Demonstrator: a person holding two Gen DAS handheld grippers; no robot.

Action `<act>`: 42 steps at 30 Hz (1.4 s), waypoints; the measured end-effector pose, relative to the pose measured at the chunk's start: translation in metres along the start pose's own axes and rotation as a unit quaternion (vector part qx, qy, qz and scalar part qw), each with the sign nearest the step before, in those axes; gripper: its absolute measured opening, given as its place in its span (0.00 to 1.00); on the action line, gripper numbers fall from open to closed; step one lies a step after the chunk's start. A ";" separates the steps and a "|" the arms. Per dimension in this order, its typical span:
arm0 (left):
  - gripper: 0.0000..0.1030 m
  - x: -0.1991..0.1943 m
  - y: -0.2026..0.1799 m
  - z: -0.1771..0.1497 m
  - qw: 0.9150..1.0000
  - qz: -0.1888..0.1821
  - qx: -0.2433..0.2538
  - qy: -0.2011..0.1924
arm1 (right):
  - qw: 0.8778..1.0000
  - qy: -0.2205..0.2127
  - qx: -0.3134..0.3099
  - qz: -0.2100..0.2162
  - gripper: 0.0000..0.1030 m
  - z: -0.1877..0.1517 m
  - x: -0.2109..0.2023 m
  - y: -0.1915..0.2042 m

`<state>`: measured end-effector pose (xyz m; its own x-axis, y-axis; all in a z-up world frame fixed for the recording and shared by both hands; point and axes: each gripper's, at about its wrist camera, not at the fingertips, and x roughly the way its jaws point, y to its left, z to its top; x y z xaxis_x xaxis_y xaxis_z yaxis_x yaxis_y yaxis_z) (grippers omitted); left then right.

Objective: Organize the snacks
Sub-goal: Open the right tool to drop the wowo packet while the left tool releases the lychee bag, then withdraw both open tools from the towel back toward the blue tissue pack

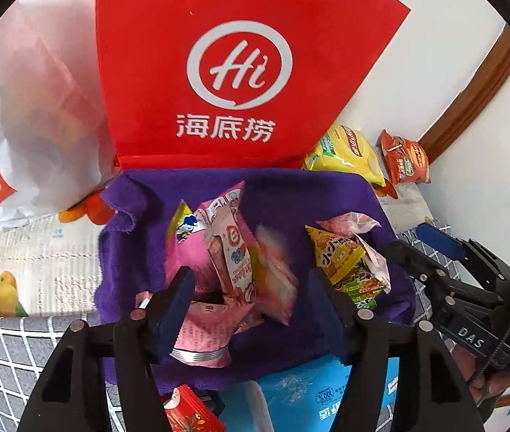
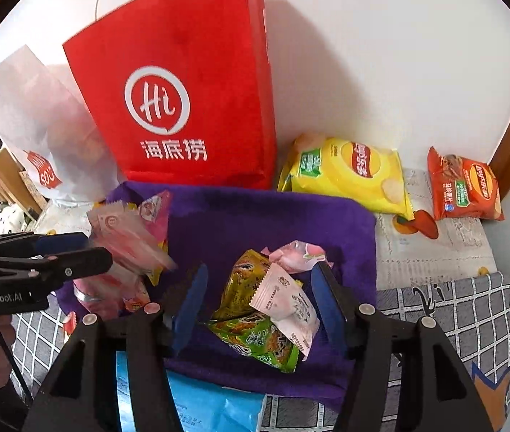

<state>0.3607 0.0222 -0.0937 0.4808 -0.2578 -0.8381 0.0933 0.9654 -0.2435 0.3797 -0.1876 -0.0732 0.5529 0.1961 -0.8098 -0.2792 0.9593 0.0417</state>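
Item: small snack packets in two heaps on the purple towel. Left heap, pink packets; right heap, green-yellow packets with a white-pink packet on top.

My left claw hangs released over the pink heap, fingers apart, nothing held. A blurred pink wrapper sits between them; I cannot tell whether it touches.

My right claw is released, straddling the green heap.

Far: red paper bag, white bag. Far right: yellow chip bag, orange chip bag. Near: blue pack.
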 end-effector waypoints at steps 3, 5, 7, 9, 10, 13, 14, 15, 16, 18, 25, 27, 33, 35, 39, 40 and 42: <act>0.63 -0.003 0.002 0.001 1.000 -0.002 -0.005 0.000 | 1.000 -0.006 -0.003 0.001 0.59 0.000 -0.004 0.001; 0.63 -0.005 0.002 0.000 1.000 -0.003 -0.008 -0.001 | 1.000 -0.008 -0.001 -0.003 0.59 0.001 -0.007 0.002; 0.63 -0.010 0.000 0.000 1.000 -0.003 -0.003 -0.003 | 1.000 -0.014 0.003 -0.010 0.59 0.002 -0.013 0.004; 0.63 -0.015 -0.003 -0.001 1.000 -0.004 0.001 -0.008 | 1.000 -0.020 0.005 -0.015 0.59 0.003 -0.019 0.006; 0.63 -0.019 -0.005 -0.001 1.000 -0.004 0.005 -0.013 | 0.999 -0.025 0.007 -0.018 0.59 0.004 -0.025 0.008; 0.64 -0.032 -0.013 -0.003 0.999 -0.008 0.015 -0.030 | 0.999 -0.044 0.017 -0.022 0.59 0.000 -0.041 0.010; 0.63 -0.037 -0.016 -0.004 0.999 -0.009 0.019 -0.037 | 0.998 -0.048 0.019 -0.020 0.59 -0.002 -0.046 0.010; 0.63 -0.042 -0.019 -0.005 0.999 -0.010 0.023 -0.042 | 0.998 -0.049 0.019 -0.019 0.59 -0.003 -0.050 0.010; 0.63 -0.047 -0.022 -0.006 0.998 -0.012 0.028 -0.048 | 0.998 -0.049 0.020 -0.019 0.59 -0.007 -0.056 0.011; 0.63 -0.058 -0.027 -0.009 0.998 -0.017 0.034 -0.058 | 0.998 -0.051 0.026 -0.020 0.59 -0.012 -0.065 0.011; 0.63 -0.101 -0.047 -0.020 0.994 -0.032 0.059 -0.090 | 0.996 -0.068 0.042 -0.038 0.59 -0.043 -0.106 0.013; 0.63 -0.109 -0.051 -0.026 0.993 -0.026 0.064 -0.093 | 0.996 -0.067 0.036 -0.048 0.59 -0.051 -0.114 0.017; 0.63 -0.130 -0.046 -0.050 0.992 0.000 0.079 -0.094 | 0.997 -0.060 0.036 -0.035 0.59 -0.077 -0.129 0.031; 0.63 -0.134 -0.036 -0.060 0.993 0.007 0.070 -0.092 | 0.998 -0.053 0.042 -0.020 0.59 -0.087 -0.128 0.037; 0.63 -0.136 -0.016 -0.081 0.996 0.009 0.052 -0.078 | 0.998 -0.047 0.029 -0.036 0.59 -0.105 -0.121 0.053; 0.63 -0.136 -0.011 -0.087 0.996 0.011 0.049 -0.075 | 0.998 -0.044 0.025 -0.037 0.59 -0.110 -0.119 0.058; 0.63 -0.136 -0.002 -0.097 0.996 0.019 0.040 -0.071 | 0.998 -0.040 0.021 -0.032 0.59 -0.118 -0.117 0.065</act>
<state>0.2105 0.0518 -0.0263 0.6035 -0.2177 -0.7670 0.1385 0.9760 -0.1681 0.2046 -0.1723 -0.0450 0.6294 0.1485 -0.7628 -0.2088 0.9778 0.0180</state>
